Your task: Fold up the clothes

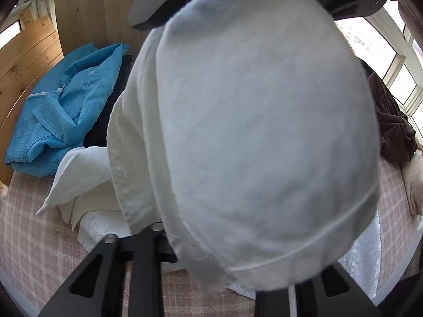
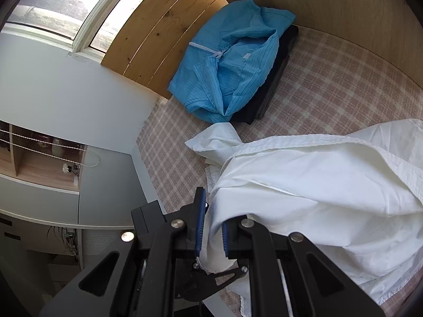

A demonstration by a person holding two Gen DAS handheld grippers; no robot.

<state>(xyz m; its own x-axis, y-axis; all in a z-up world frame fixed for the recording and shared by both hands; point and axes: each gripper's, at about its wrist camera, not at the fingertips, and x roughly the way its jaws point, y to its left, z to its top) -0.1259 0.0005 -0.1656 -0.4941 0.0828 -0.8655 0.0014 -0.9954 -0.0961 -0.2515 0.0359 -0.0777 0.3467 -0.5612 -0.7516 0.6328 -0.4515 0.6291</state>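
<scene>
Blue garment (image 2: 232, 60) beyond white shirt (image 2: 330, 185)

You are looking at a white garment (image 2: 317, 185) of matt woven cloth with stitched hems, lying on a checked bedcover (image 2: 330, 79) of soft, slightly fuzzy fabric. Your right gripper (image 2: 212, 233) is showing matt black plastic links, shiny round metal pins and ribbed blue pads (image 2: 200, 224), which look rubbery. Behind, a blue garment (image 2: 230, 66) in thin, finely striped cloth is sitting against wooden boards (image 2: 164, 26) with knots and a smooth, lightly glossy finish.
</scene>
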